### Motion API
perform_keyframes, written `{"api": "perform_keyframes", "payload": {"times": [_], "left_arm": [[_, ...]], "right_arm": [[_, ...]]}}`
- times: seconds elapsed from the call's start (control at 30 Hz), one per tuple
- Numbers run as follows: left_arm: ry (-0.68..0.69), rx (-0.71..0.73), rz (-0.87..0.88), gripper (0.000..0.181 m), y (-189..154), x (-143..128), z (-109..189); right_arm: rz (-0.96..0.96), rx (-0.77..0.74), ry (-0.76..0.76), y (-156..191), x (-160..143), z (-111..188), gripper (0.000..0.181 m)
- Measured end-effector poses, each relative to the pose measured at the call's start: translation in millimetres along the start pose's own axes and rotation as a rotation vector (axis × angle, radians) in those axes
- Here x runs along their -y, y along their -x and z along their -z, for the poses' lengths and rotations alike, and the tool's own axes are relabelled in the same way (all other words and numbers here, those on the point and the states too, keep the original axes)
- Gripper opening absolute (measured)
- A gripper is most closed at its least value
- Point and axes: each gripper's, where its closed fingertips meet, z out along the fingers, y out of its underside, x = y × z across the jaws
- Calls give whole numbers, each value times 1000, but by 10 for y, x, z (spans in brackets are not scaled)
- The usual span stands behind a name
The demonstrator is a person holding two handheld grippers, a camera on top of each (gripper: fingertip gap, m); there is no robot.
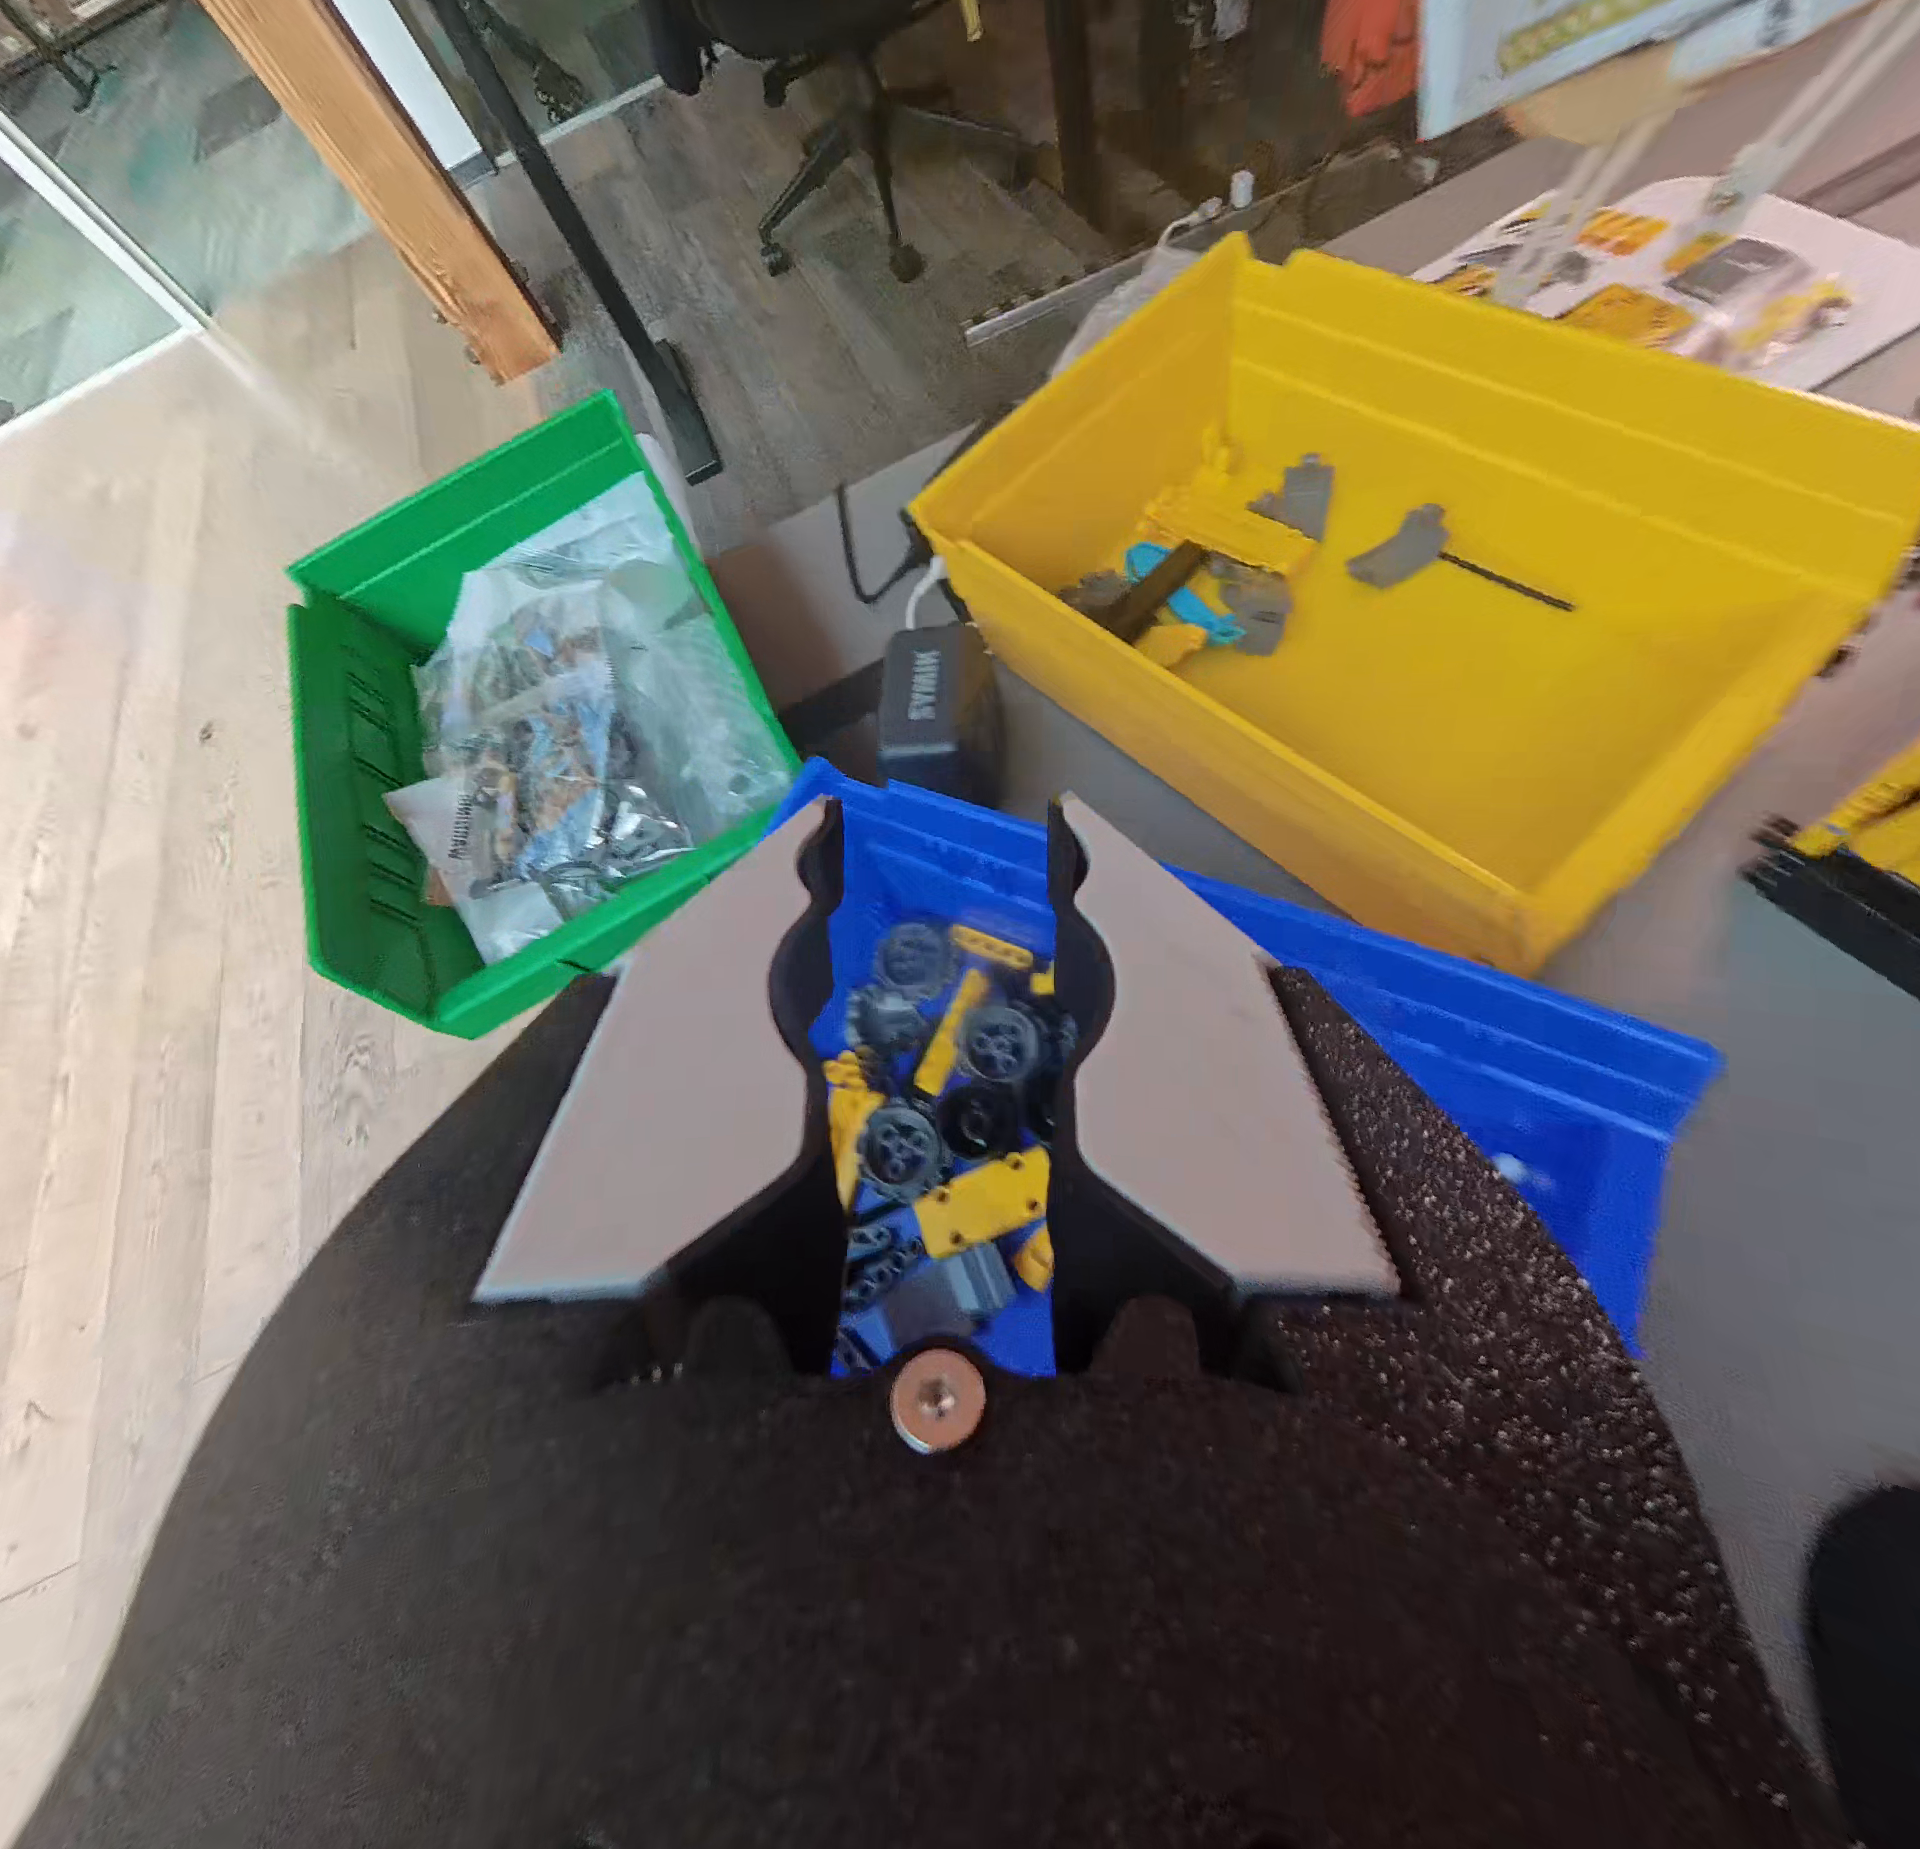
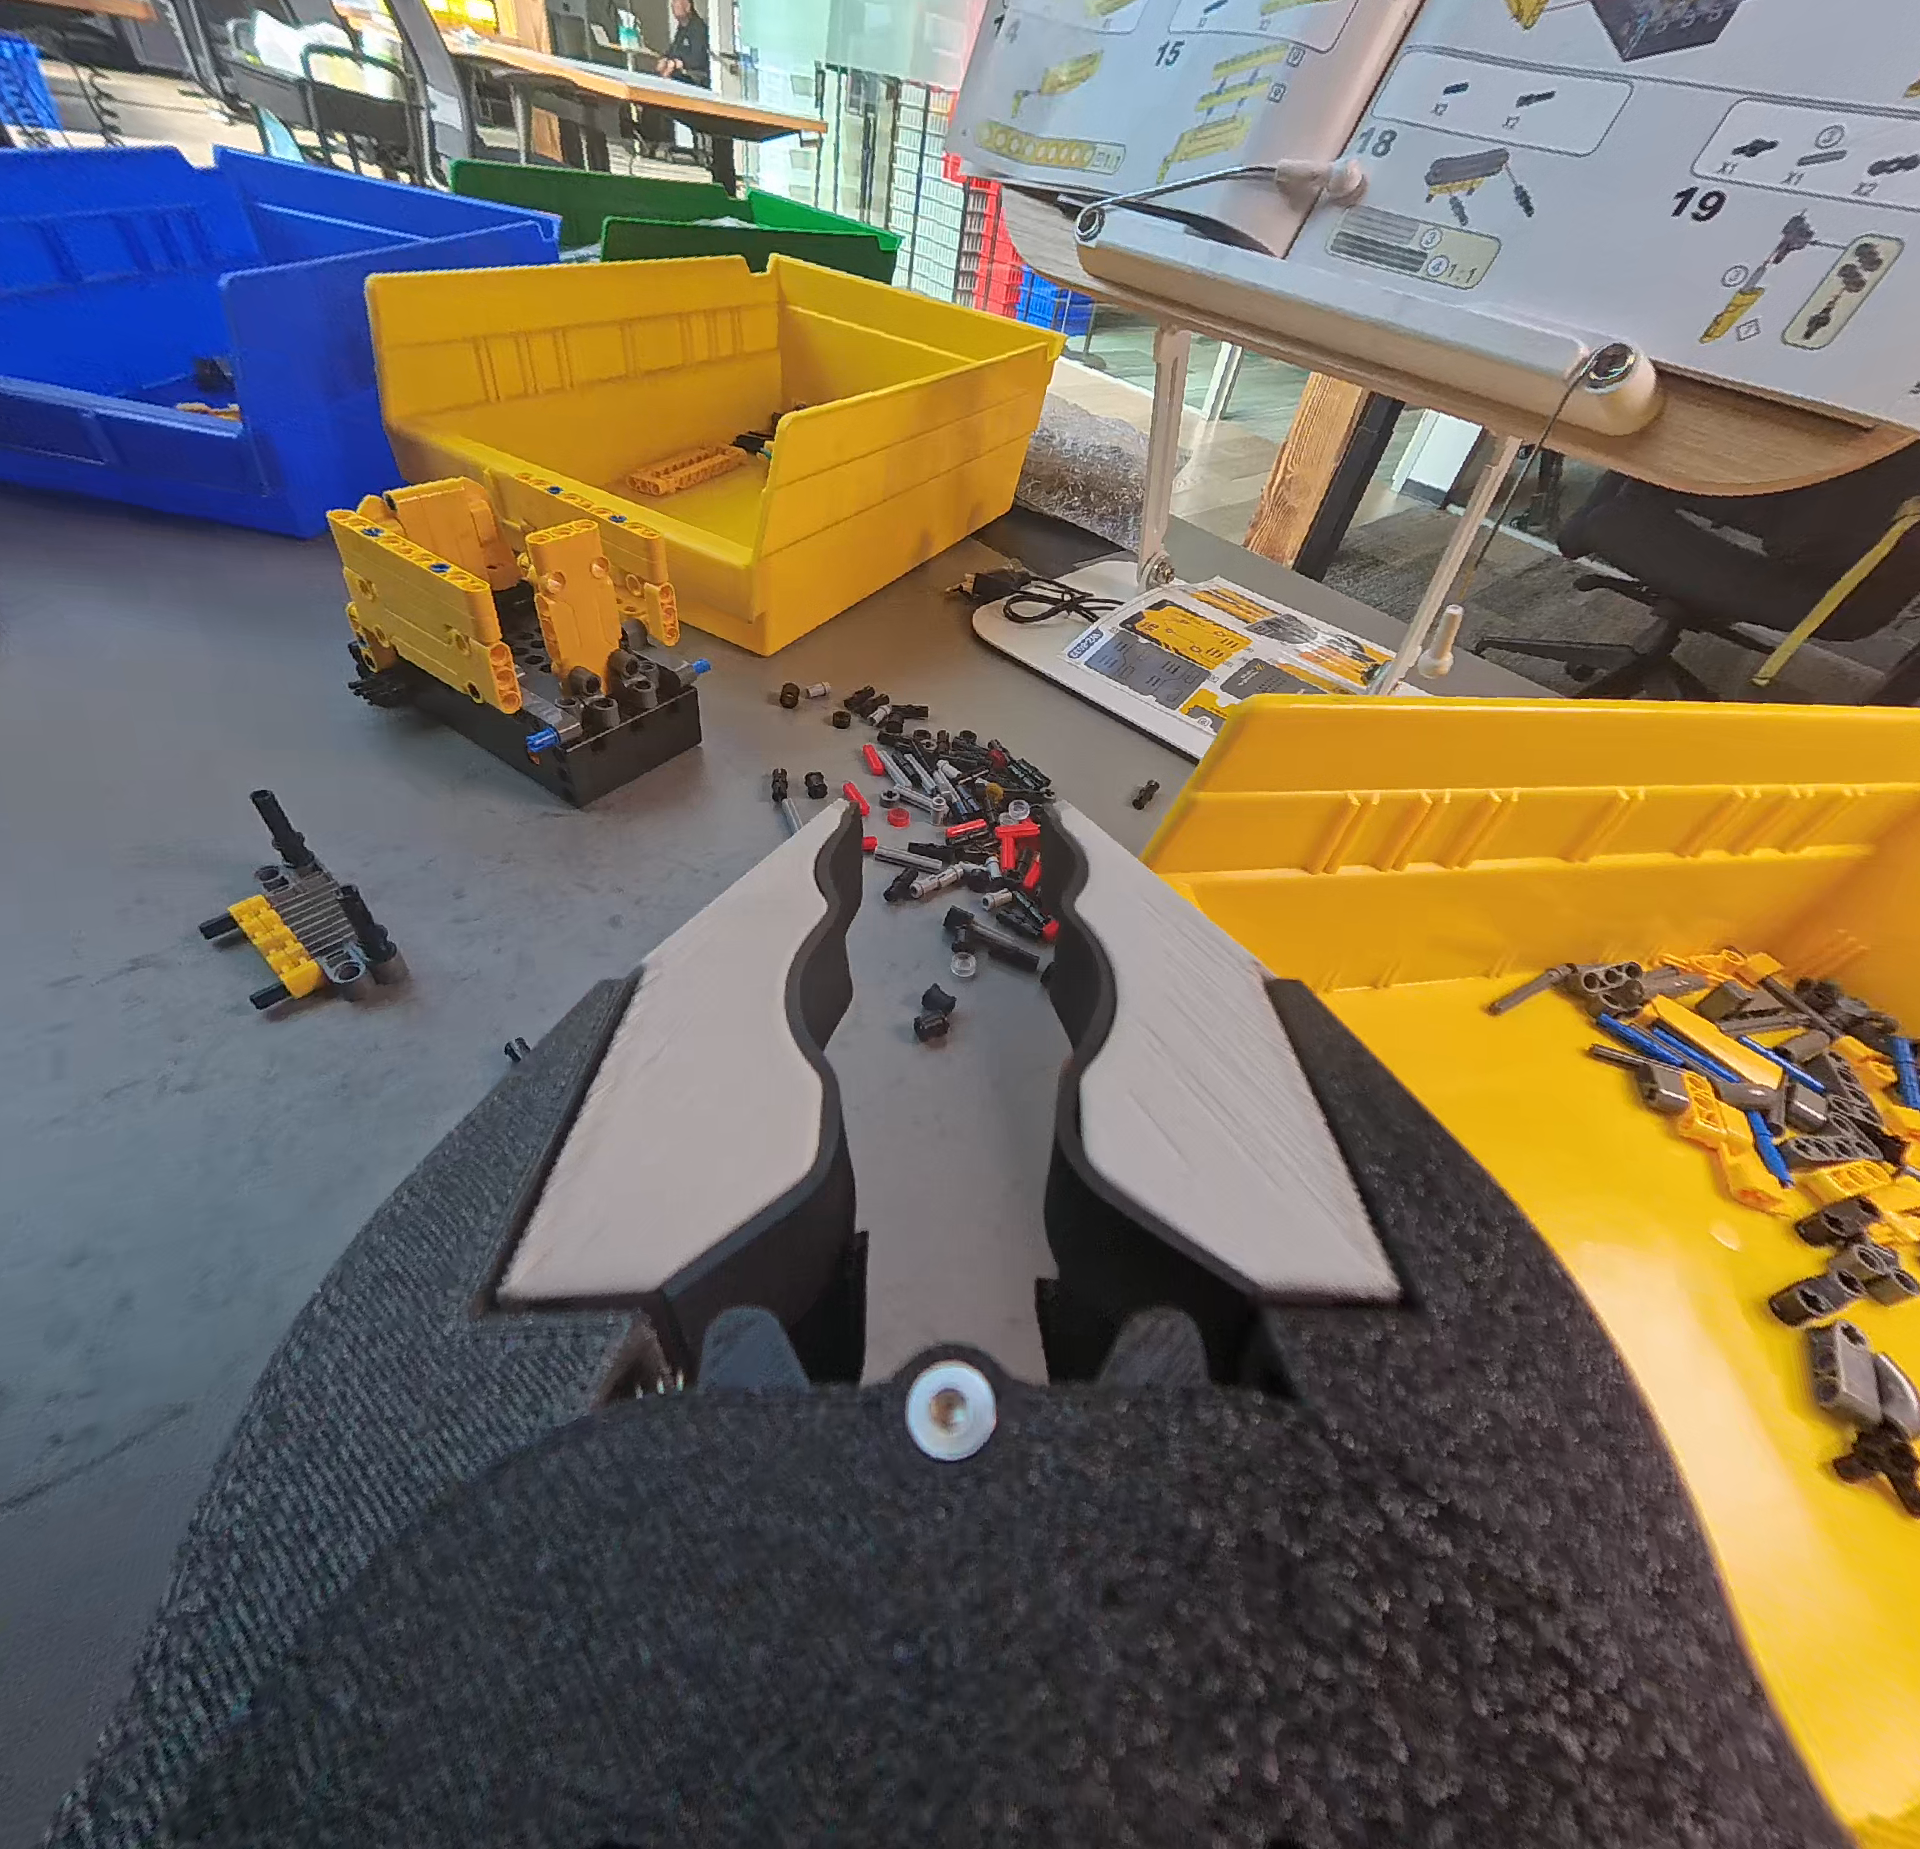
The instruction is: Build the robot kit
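Presently catalogued: loose plastic building pieces, in several lots. Lot one, a heap of grey wheel hubs, black tyres and yellow beams (image 1: 961,1082), lies in the blue bin (image 1: 1455,989), directly below the left gripper (image 1: 943,823), whose jaws stand apart and hold nothing. Beside it sit a green bin (image 1: 353,760) stuffed with clear plastic bags and a large yellow bin (image 1: 1351,791) holding a few grey and yellow parts. Lot two, a scatter of small black, grey and red pins (image 2: 956,843), lies on the grey table (image 2: 156,1124) just ahead of the right gripper (image 2: 951,823), likewise parted and empty, its tips flanking the near edge of the scatter without touching it. Near it: a part-built yellow and black assembly (image 2: 520,636), a small grey and yellow sub-assembly (image 2: 301,932), a near yellow bin (image 2: 1558,1176) of beams and connectors, and an instruction booklet on a stand (image 2: 1507,137). Handling, by judgement: pieces look light, rigid and smooth, so prone to slip or roll; pins best pinched across the shaft, beams across their flat sides, wheels across the rim.
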Motion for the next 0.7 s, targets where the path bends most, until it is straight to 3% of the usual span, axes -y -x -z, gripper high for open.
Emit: {"api": "perform_keyframes", "payload": {"times": [0.07, 0.17, 0.27, 0.37, 0.43, 0.5, 0.6, 0.7], "left_arm": [[62, 50, 2, 40, 457, 92, -450], [199, 79, 66, 47, 1045, -3, -1181], [344, 117, 100, 53, 1430, -333, -1790], [514, 177, 29, 57, 1617, -772, -2174], [558, 186, -26, 36, 1640, -899, -2295], [533, 180, -26, 15, 1652, -791, -2284], [406, 120, 57, 0, 1700, -358, -2037], [262, 90, 165, 0, 1833, 81, -1654]], "right_arm": [[0, -9, 7, -11, -18, -12, 33], [-2, -25, 31, -39, -88, -44, 33], [-10, -45, 56, -88, -166, -78, 33], [-21, -68, 78, -140, -228, -94, 33], [-28, -81, 73, -169, -222, -91, 33], [-38, -87, 68, -191, -217, -85, 33], [-49, -86, 64, -200, -213, -83, 33], [-43, -77, 63, -188, -207, -101, 32]]}}
